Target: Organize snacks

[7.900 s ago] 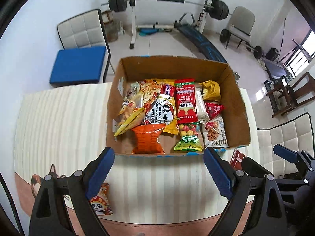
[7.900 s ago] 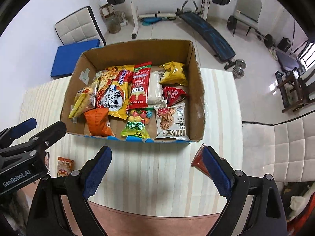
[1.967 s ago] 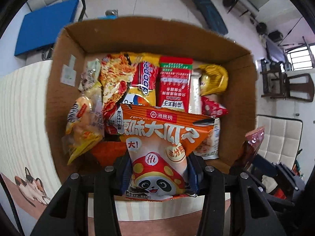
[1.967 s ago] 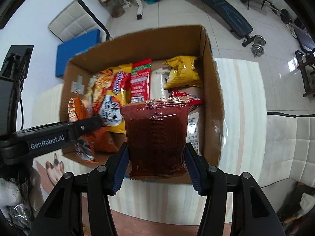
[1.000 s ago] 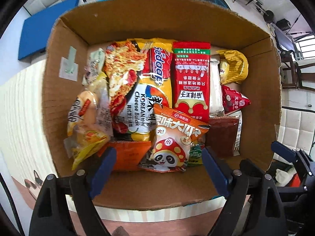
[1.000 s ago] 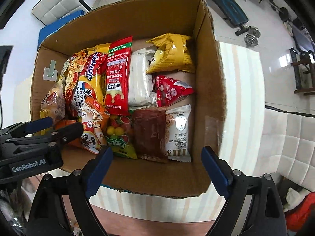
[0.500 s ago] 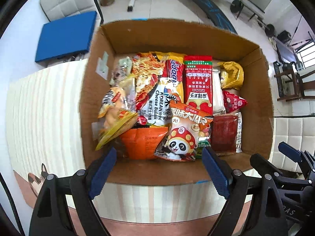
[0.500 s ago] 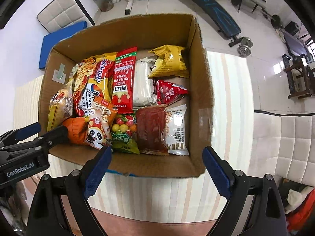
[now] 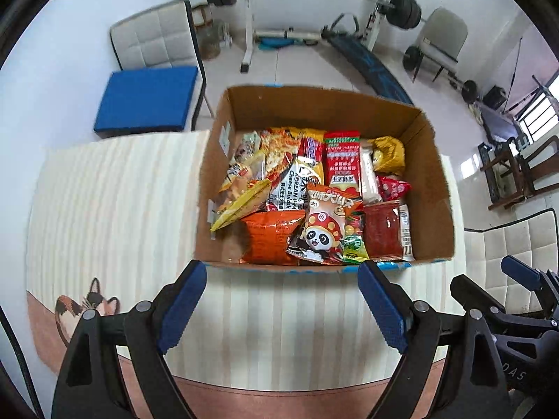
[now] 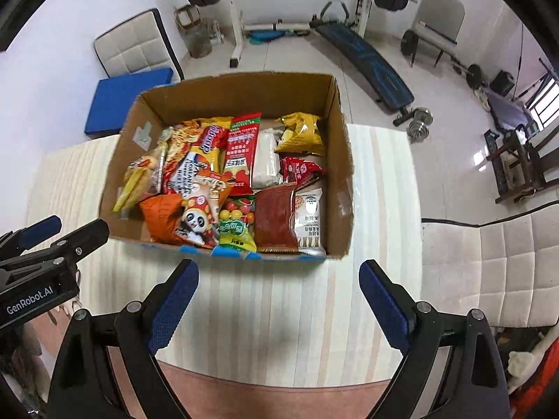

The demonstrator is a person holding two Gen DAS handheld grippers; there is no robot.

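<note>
We hold the left gripper (image 9: 281, 300) and the right gripper (image 10: 277, 300) above the striped table mat (image 9: 115, 209), just short of the near wall of the cardboard box (image 9: 436, 188); both sets of jaws stand wide apart and grasp nothing. All the snacks we can see lie inside the box: the panda snack bag (image 9: 323, 230) rests near the front, partly on the orange packet (image 9: 270, 235) and the green candy bag (image 10: 236, 232), and the dark red packet (image 10: 274, 220) lies flat beside the white cookie packet (image 10: 309, 220). Behind these sit the long red packet (image 10: 241, 153), the yellow bag (image 10: 300, 134) and the noodle packs. No loose snack shows on the mat in either view. We judge the collecting stage complete or nearly so; what could remain is tidying the overlapping front packets, if a neater arrangement is required.
</note>
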